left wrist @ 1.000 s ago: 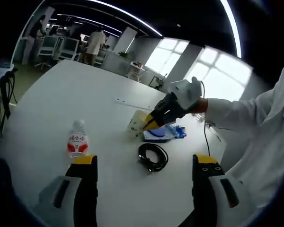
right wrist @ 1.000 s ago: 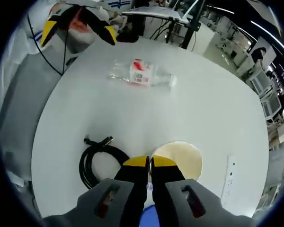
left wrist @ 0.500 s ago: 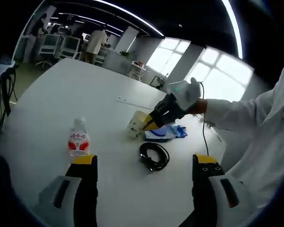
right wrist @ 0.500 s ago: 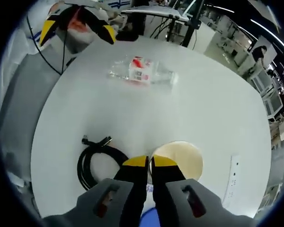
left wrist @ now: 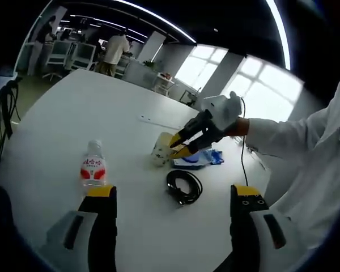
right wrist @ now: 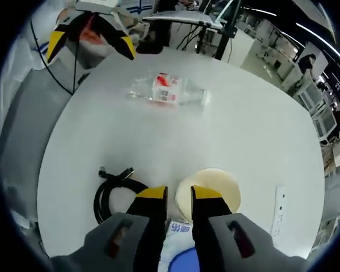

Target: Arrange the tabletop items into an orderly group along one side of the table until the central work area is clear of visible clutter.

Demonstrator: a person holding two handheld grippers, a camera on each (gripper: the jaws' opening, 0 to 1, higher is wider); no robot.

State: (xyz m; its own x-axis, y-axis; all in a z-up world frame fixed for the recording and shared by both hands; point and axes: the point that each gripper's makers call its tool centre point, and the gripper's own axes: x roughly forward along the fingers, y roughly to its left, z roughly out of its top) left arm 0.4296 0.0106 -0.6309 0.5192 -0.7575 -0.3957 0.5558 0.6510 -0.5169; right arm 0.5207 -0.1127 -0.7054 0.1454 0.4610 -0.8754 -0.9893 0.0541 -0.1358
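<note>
A clear plastic water bottle (left wrist: 93, 168) with a red and white label lies on its side on the white tabletop (left wrist: 90, 113); in the left gripper view its long axis runs away from the camera, cap end farther off, just beyond the left jaw. In the right gripper view the same bottle (right wrist: 169, 90) lies across the far part of the tabletop. Near the tabletop's edge sit a cream paper cup (left wrist: 162, 148), a coil of black cable (left wrist: 183, 187) and a blue and white packet (left wrist: 194, 159), close together. The cup (right wrist: 209, 191) stands upright, its open mouth facing up, just beside the cable coil (right wrist: 117, 195) and the packet (right wrist: 180, 252).

The left gripper (left wrist: 174, 195) hangs above the tabletop with its jaws wide apart, holding nothing. The right gripper (right wrist: 179, 194) has its jaws slightly parted at the cup's rim, one yellow tip on each side of the wall; whether they touch it I cannot tell. In the left gripper view the right gripper (left wrist: 180, 145) reaches the cup from the right, held by a gloved hand (left wrist: 222, 113) in a white sleeve (left wrist: 283, 136).
</note>
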